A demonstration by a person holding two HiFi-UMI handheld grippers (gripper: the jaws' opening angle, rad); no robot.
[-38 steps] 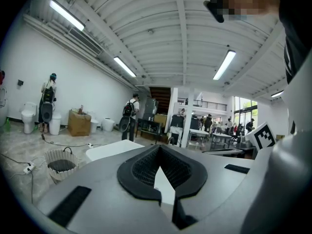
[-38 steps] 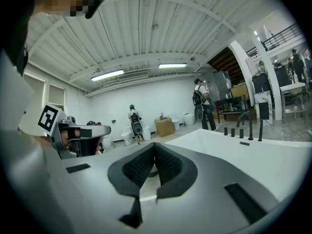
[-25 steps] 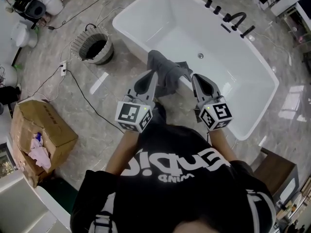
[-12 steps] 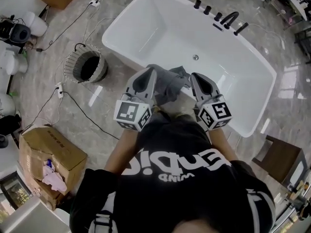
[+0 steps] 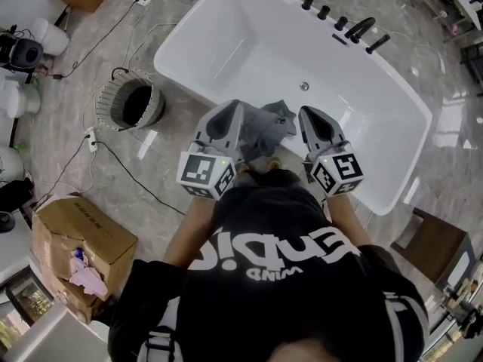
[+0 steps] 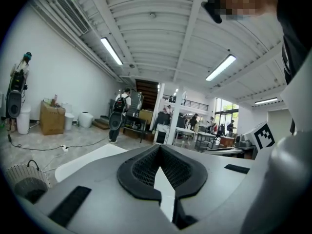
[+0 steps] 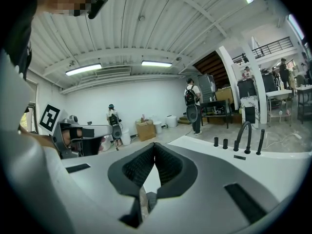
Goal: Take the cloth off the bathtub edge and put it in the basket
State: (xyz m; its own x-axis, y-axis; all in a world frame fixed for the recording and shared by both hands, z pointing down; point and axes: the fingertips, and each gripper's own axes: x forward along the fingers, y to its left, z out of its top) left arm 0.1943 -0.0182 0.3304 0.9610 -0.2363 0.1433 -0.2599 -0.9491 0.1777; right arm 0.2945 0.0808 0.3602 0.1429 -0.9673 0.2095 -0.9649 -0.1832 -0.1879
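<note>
Your left hand-held gripper [image 5: 229, 110] and right hand-held gripper [image 5: 311, 114] are closed on nothing (tips meeting). The cloth [image 5: 266, 130] lies between them, apparently on the bathtub's [image 5: 249, 44] near edge.

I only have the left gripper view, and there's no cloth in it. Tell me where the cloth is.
Observer: From the head view, the grey cloth hangs over the near edge of the bathtub, just right of the left tool.
Operator: Report the right tool.
Observer: The right tool is shut with nothing in it, on the cloth's right.
Operator: Place the basket against the cloth.
Observer: The basket stands upright beyond the left tool, on the side away from the cloth.
</note>
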